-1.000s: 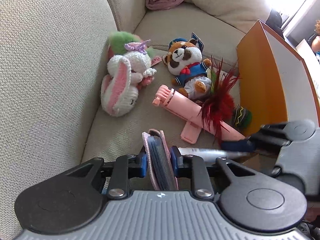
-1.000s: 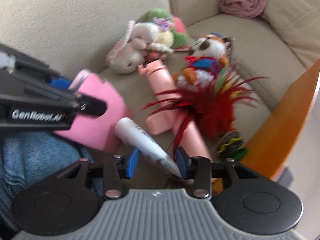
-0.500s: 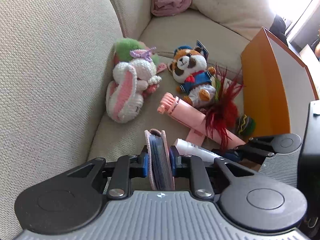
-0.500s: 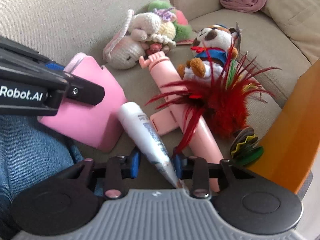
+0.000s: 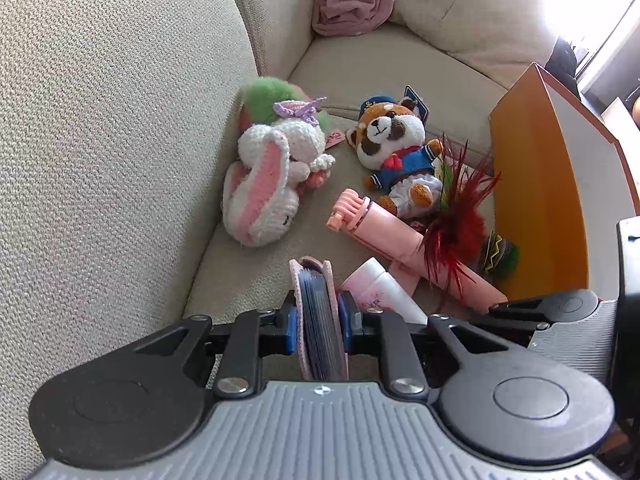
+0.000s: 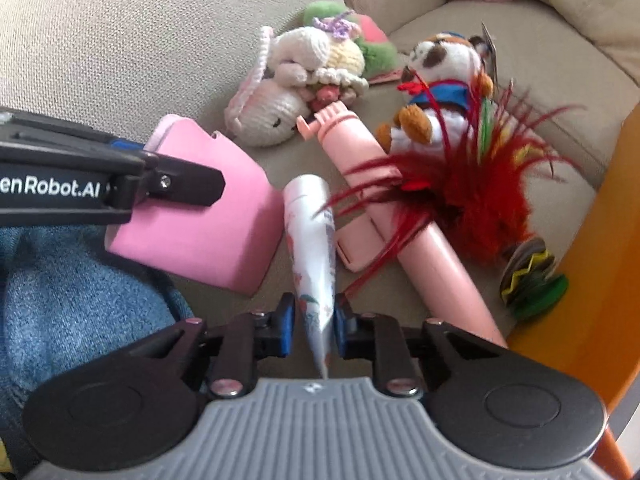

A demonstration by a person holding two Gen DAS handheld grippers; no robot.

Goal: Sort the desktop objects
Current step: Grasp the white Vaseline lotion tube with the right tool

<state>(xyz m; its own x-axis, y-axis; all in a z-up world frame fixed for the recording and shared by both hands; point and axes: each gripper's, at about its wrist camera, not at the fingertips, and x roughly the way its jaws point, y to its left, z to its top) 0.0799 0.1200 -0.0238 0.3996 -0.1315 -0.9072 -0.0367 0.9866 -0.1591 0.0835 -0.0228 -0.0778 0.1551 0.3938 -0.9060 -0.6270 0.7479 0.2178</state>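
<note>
My left gripper point(image 5: 318, 322) is shut on a pink card holder point(image 5: 316, 280) with dark cards inside, held edge-on above the sofa seat. In the right wrist view the same holder point(image 6: 200, 220) shows its flat pink side, with a left finger point(image 6: 172, 184) across it. My right gripper point(image 6: 316, 322) has its jaws closing on a white tube point(image 6: 310, 240). The tube's flat tail sits between the blue pads, which touch both its sides. Its cap end points away, toward the toys. In the left wrist view the tube point(image 5: 372, 284) lies just right of the holder.
On the beige sofa seat point(image 5: 248, 276) lie a crochet bunny point(image 5: 268, 184), a red panda plush point(image 5: 392, 140), a pink stick-shaped gadget point(image 6: 384, 196) and a red feather toy point(image 6: 480, 200). An orange box point(image 5: 536, 200) stands at the right. A leg in blue jeans point(image 6: 60, 300) is at the left.
The right jaws have narrowed from well apart onto the white tube, which has swung from slanted to straight between them. The left gripper stays shut on the card holder.
</note>
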